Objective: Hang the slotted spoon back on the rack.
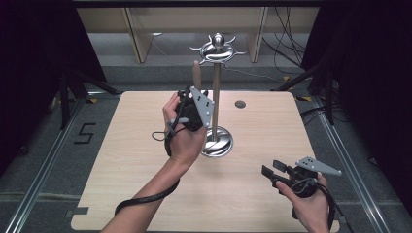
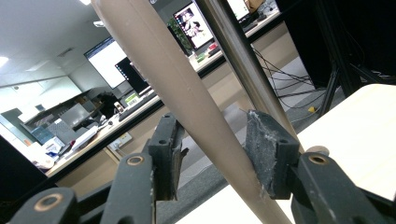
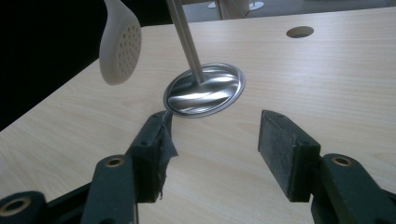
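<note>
A chrome stand (image 1: 216,92) with a ring of hooks (image 1: 217,50) at its top rises from a round base (image 3: 205,91) on the table. A beige perforated spoon stands upright to the left of the pole, with its handle (image 1: 196,73) up and its head (image 3: 121,44) hanging clear above the tabletop. My left gripper (image 1: 194,92) is raised beside the pole. The handle (image 2: 154,56) runs between its jaws with a gap at one pad, so it is open. I cannot tell whether the handle's top is on a hook. My right gripper (image 1: 271,169) is open and holds nothing.
The wooden table (image 1: 272,126) has a round cable hole (image 1: 239,104) behind the stand. My right gripper (image 3: 215,140) hovers low near the front right corner, pointing at the stand's base. Dark curtains and tripod legs flank the table, and cables lie on the floor beyond it.
</note>
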A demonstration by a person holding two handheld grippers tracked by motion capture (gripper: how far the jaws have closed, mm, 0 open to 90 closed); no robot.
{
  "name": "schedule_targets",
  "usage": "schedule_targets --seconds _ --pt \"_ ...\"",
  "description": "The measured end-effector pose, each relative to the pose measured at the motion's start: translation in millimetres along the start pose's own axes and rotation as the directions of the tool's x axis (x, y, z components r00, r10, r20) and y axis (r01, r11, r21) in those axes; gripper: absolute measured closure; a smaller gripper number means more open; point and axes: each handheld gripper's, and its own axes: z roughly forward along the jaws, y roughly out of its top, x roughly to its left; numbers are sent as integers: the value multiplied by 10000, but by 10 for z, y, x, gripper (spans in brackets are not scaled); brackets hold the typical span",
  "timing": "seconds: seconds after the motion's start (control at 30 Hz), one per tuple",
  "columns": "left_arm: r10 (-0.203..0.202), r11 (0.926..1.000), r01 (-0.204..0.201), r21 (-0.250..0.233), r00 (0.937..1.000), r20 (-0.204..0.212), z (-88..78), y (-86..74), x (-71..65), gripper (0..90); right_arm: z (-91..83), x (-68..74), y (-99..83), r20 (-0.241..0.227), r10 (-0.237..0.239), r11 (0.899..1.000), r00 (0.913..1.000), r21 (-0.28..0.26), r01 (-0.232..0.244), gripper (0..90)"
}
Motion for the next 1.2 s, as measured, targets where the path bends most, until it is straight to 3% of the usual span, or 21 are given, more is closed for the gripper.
schedule_targets --seconds 0.07,0.1,0.7,0.93,0.97,1.0,1.03,1.07,1.1,1.13,1.17,1.2 --pt "-64 9999 64 -86 10000 13 -24 1 -2 541 2 -12 0 20 -94 10000 10000 23 94 451" --pt "-64 9999 64 -86 10000 13 -24 1 -2 529 14 -47 -1 70 -521 9986 9986 -54 521 451" --pt "-578 9974 603 -383 9963 633 -200 -6 91 503 27 -20 -4 -1 -374 9993 9993 -53 374 450" --pt "-863 9953 905 -343 9902 1097 -308 -74 156 488 26 -20 -6 10 -387 9992 9992 -23 387 449" --pt "-924 9948 969 -314 9881 1229 -325 -91 170 481 26 -20 -6 10 -387 9992 9992 -23 387 449" --pt "-1089 9932 1139 -228 9816 1569 -363 -138 210 477 14 -12 -3 -6 -351 9994 9994 -13 351 448" --pt "-1089 9932 1139 -228 9816 1569 -363 -138 210 470 14 -12 -3 -6 -351 9994 9994 -13 351 448" --pt "-1259 9911 1316 -184 9746 1853 -386 -178 238 470 13 -10 -2 -24 -325 9995 9995 -16 324 448" --pt "-1387 9887 1478 -244 9647 2238 -407 -246 289 453 9 14 -8 -55 62 10000 10000 2 -62 446" --pt "-1387 9887 1478 -244 9647 2238 -407 -246 289 444 9 14 -8 -55 62 10000 10000 2 -62 446" --pt "-1690 9841 1773 -86 9508 2595 -448 -341 344 437 12 -20 -6 105 -341 9994 9994 -68 341 445" --pt "-1798 9824 1866 17 9443 2758 -472 -393 372 433 11 -29 -5 140 -471 9988 9988 -83 473 444"
